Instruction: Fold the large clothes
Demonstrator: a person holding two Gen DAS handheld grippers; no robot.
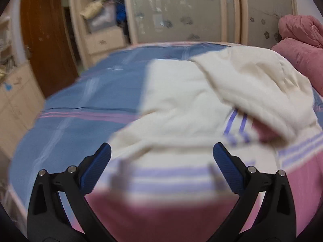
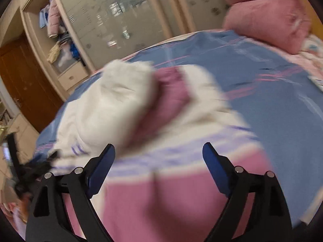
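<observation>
Garment [image 1: 177,100] lies on the bed [image 1: 80,92], over the blue striped sheet. Cream body, pink lower band with lilac stripes. Long axis runs away from the cameras: pink hem end nearest, cream end toward the wardrobe [image 1: 181,10]. One cream part is folded back over the body on the right side, pink lining showing beneath its edge.

Left tongs [image 1: 161,151]: spread wide, nothing between the blue pads [image 1: 97,167], hanging above the pink band at the near end.

Right tongs [image 2: 158,151]: also wide apart, holding nothing, above the same striped band.

Right view only: the garment [image 2: 113,104] bunched, pink inside showing between two cream lumps; heavy motion blur. The pink quilt [image 2: 268,20] sits in full at the bed's far right corner. A dark shape at lower left, too blurred to tell.

Left view only: the cream panel lying flat, its left edge straight against the sheet; the brown door [image 1: 46,40] beyond the bed.
</observation>
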